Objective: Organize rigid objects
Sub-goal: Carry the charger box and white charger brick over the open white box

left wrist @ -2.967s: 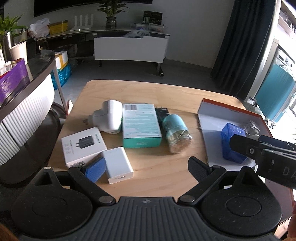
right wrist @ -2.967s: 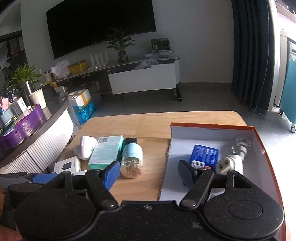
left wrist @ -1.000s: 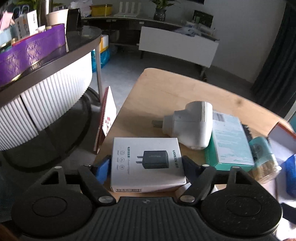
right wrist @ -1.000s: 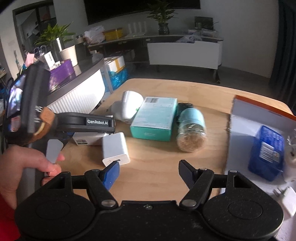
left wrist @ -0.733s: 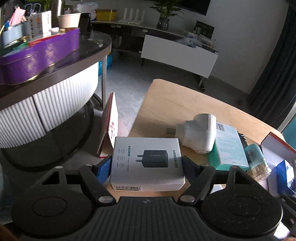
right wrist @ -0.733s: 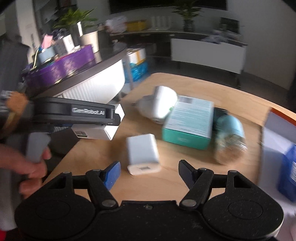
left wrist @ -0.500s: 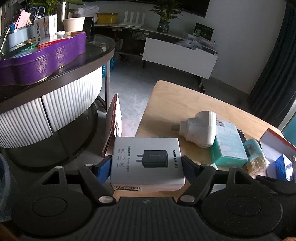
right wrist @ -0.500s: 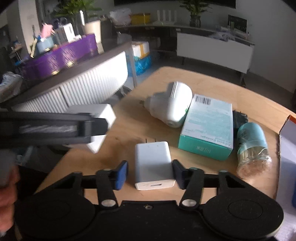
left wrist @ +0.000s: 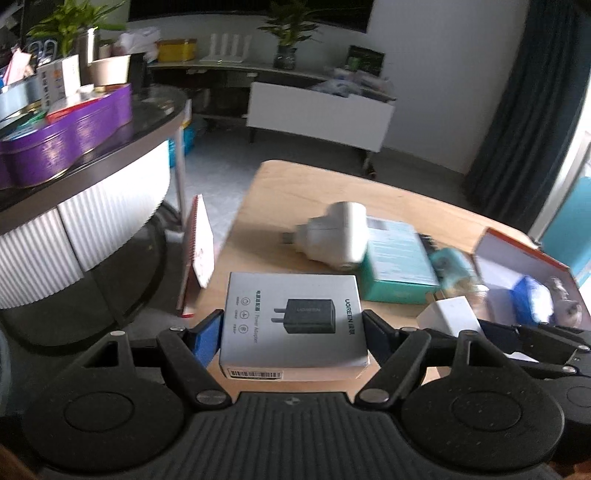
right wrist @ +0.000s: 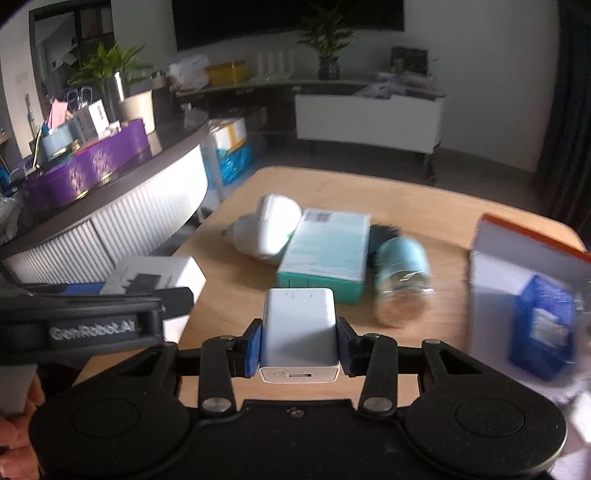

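a white charger box (left wrist: 293,321) printed with a black plug sits flat, clamped between blue pads. a small white adapter (right wrist: 300,328), port facing the camera, is likewise pinched.

Office lounge or reception area. Curved reception counter (right wrist: 110,206) with fluted white front at 9 o'clock, purple tin (left wrist: 66,140) on top. Dark wall screen (right wrist: 288,18) at 12 o'clock above low sideboard (right wrist: 369,118), potted plants (right wrist: 325,48), router (left wrist: 229,48). Dark curtain (left wrist: 524,110) at 2 o'clock. Round wooden tabletop (right wrist: 369,195) centre.
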`<state>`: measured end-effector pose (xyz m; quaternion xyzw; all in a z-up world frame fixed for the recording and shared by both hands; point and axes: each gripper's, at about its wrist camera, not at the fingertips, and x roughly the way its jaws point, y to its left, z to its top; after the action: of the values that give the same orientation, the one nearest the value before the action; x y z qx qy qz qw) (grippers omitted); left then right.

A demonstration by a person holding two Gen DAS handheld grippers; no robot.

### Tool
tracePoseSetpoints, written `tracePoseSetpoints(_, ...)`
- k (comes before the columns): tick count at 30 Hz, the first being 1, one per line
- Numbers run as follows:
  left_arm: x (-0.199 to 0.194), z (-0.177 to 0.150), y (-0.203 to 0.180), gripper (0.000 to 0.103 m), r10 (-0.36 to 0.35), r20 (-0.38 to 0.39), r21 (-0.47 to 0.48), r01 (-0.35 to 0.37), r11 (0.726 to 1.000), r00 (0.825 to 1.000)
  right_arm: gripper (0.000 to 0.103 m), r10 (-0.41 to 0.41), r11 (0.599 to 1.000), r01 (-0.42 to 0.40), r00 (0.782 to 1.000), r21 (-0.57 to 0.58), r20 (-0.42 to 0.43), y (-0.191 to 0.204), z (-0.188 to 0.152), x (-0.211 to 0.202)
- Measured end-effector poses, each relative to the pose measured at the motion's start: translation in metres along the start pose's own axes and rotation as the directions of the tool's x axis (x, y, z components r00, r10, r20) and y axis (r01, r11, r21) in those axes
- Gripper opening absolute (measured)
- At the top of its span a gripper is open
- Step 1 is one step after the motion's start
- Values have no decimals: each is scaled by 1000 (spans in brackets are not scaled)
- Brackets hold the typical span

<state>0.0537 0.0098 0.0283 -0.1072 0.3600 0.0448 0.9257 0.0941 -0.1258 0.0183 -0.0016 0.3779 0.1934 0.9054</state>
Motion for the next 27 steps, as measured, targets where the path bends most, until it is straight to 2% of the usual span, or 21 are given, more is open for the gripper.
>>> tracePoseSetpoints(6, -7, -6, -18, 79, -38, 1, 29, 38, 999, 999, 50, -36, 999, 36, 999, 33, 14, -16, -10, -23)
tracePoseSetpoints(13, -15, -10, -28, 79, -41, 5, 48, 41, 998, 999, 50, -55, 996, 52, 998, 71, 44, -29, -15, -45)
tracePoseSetpoints(27, -19, -14, -36, 79, -42, -2, 61, 42, 997, 999, 50, -55, 995, 49, 997, 92, 61, -34, -18, -55)
